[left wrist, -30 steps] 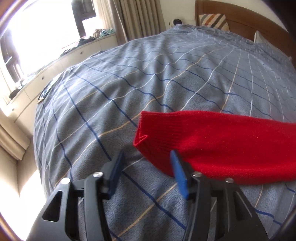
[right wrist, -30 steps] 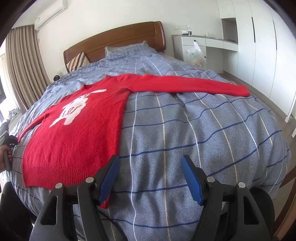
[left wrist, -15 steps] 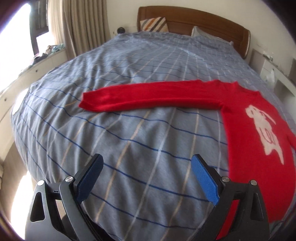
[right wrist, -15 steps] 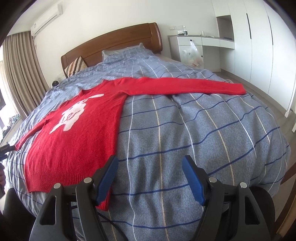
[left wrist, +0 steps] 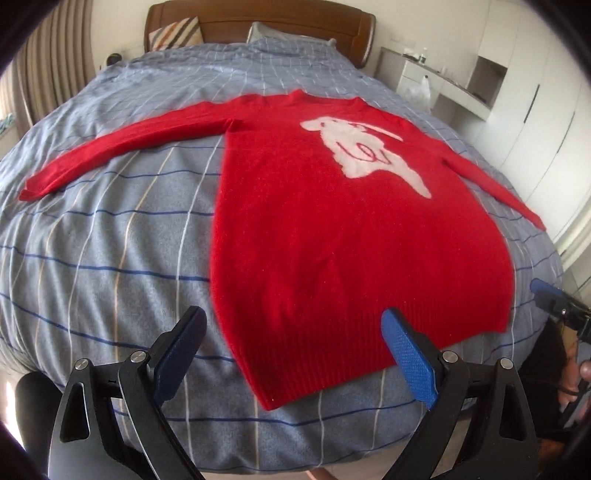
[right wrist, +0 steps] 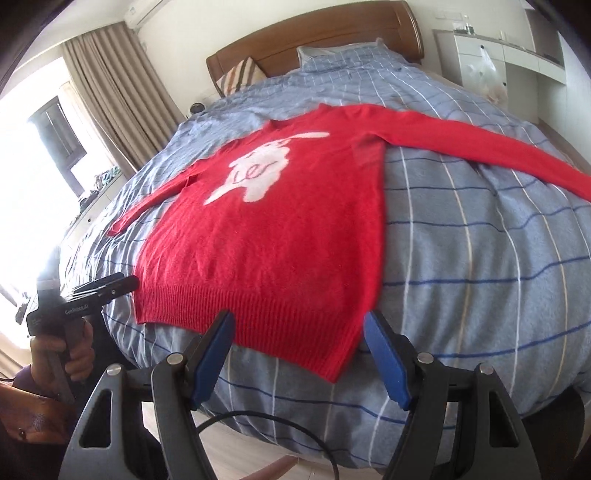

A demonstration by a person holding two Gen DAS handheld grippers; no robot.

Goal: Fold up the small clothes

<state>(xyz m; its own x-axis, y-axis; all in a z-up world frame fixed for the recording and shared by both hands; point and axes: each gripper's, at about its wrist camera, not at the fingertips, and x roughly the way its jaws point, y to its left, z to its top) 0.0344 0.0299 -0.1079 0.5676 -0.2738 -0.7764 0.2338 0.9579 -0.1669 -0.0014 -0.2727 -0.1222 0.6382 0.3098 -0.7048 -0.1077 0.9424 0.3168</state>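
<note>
A red sweater (left wrist: pixel 332 229) with a white animal motif lies flat on the blue checked bedspread (left wrist: pixel 110 258), sleeves spread toward nine and three o'clock, neck toward the wooden headboard (left wrist: pixel 258 22) at twelve. The left gripper (left wrist: pixel 295 354) hangs released at six o'clock, its jaws wide apart over the ribbed hem's left corner. The right gripper (right wrist: pixel 299 354) is likewise released, jaws wide apart, near the hem's right corner.

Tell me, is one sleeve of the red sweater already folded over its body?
No: in the left wrist view both sleeves of the red sweater lie stretched out sideways on the bedspread.
</note>
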